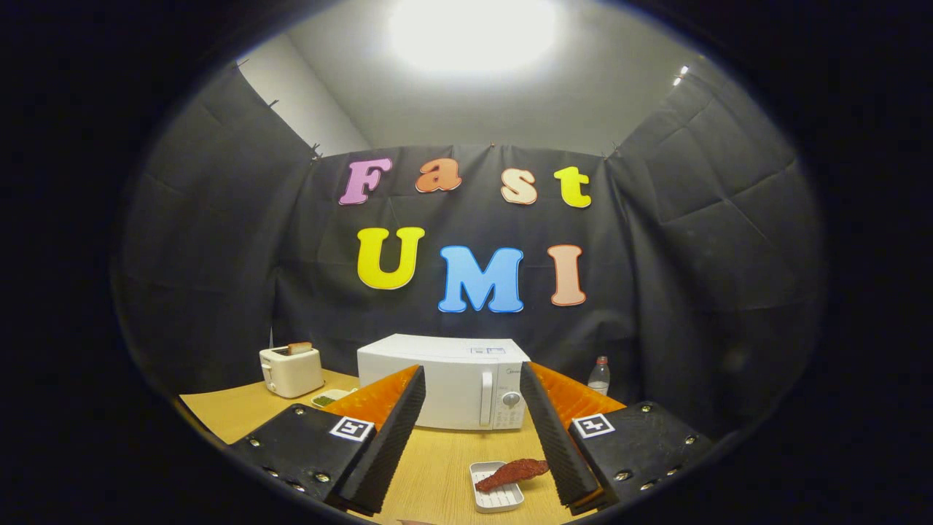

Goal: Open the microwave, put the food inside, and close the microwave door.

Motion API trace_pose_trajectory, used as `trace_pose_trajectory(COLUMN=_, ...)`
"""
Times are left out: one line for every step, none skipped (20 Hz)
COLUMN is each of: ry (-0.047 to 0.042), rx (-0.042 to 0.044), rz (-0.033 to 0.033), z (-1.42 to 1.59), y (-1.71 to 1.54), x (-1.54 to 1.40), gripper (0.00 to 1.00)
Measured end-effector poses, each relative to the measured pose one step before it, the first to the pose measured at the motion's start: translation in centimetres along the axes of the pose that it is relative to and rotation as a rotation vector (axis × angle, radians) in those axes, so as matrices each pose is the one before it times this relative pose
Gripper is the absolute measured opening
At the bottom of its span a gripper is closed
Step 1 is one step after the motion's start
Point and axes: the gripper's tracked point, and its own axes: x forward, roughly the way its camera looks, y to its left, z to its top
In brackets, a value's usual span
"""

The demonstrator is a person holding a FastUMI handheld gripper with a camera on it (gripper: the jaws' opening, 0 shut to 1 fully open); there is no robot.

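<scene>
Here, held the gripper (470, 408) above the worktop (437, 467) with fingers spread wide and nothing pinched between them. Saw ribbed, sawtooth-edged inner faces on both fingers (386, 437), and flat plates behind them, each bolted and bearing a square printed marker. Found the food (512, 472), a long, rough-surfaced reddish-brown piece, lying slantwise between the fingers, close to the inner face of the right one and nearer than its tip. Rested on a small white tray (498, 496), rectangular with rounded corners and a ridged floor, the piece overhanging the tray's far rim toward the right finger. Noted the tray sitting flat on the pale, wood-grained worktop, apart from both fingers. Found the microwave (444, 383) beyond the fingertips, straight ahead, a smooth white box with its door closed. Made out a vertical white handle (486, 398) at the door's right edge, and just beside it a control panel with a round knob (512, 399). Spotted a white toaster (291, 370) farther off to the left of the left finger, rounded in shape, with a slice of bread standing in its slot. Caught a shallow white dish (329, 397) with something green in it between toaster and left finger. Saw a clear plastic bottle (598, 376) upright to the right of the microwave, past the right finger.
</scene>
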Motion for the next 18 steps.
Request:
trace_pose_trajectory(ry=0.00094, rx=0.00297, rz=0.00044, z=-0.192, y=-0.117, x=0.322, gripper=0.84)
trace_pose_trajectory(ry=0.00240, rx=0.00518, rz=0.00165, z=-0.323, y=-0.058, x=0.467, gripper=0.84)
trace_pose_trajectory(ry=0.00336, rx=0.00708, rz=0.00212, z=-0.257, y=-0.101, x=0.532, gripper=0.84)
trace_pose_trajectory(ry=0.00322, rx=0.00784, rz=0.00504, z=-0.291, y=-0.061, x=0.654, gripper=0.84)
trace_pose_trajectory(ry=0.00323, rx=0.00670, rz=0.01112, z=-0.176, y=0.146, x=0.647, gripper=0.84)
trace_pose_trajectory(ry=0.00222, rx=0.00596, rz=0.01297, z=-0.290, y=0.223, x=0.628, gripper=0.84)
trace_pose_trajectory(ry=0.00279, rx=0.00589, rz=0.00747, z=-0.200, y=0.065, x=0.803, gripper=0.84)
trace_pose_trajectory(ry=0.00350, rx=-0.00006, rz=0.00271, z=-0.393, y=-0.132, x=0.711, gripper=0.84)
trace_pose_trajectory(ry=-0.00324, rx=-0.00426, rz=0.00264, z=-0.178, y=-0.020, x=0.784, gripper=0.84)
trace_pose_trajectory(ry=-0.00486, rx=-0.00112, rz=-0.00065, z=-0.265, y=0.022, x=0.929, gripper=0.84)
trace_pose_trajectory(ry=-0.01325, rx=-0.00018, rz=-0.00047, z=-0.140, y=-0.014, x=1.017, gripper=0.84)
trace_pose_trajectory(ry=-0.01104, rx=0.00154, rz=-0.00539, z=-0.397, y=-0.152, x=1.120, gripper=0.84)
trace_pose_trajectory(ry=0.00118, rx=0.00086, rz=-0.00104, z=-0.640, y=-0.113, x=1.129, gripper=0.84)
trace_pose_trajectory(ry=0.00760, rx=0.00226, rz=0.00320, z=-0.766, y=0.012, x=1.084, gripper=0.84)
trace_pose_trajectory(ry=0.00669, rx=0.00551, rz=-0.00424, z=-0.624, y=-0.236, x=1.167, gripper=0.84)
trace_pose_trajectory(ry=0.00671, rx=0.00987, rz=-0.00540, z=-0.644, y=-0.295, x=1.156, gripper=0.84)
trace_pose_trajectory(ry=0.01377, rx=0.01594, rz=-0.00203, z=-0.702, y=-0.161, x=1.078, gripper=0.84)
trace_pose_trajectory(ry=0.01722, rx=0.01962, rz=-0.00111, z=-0.690, y=-0.120, x=1.175, gripper=0.84)
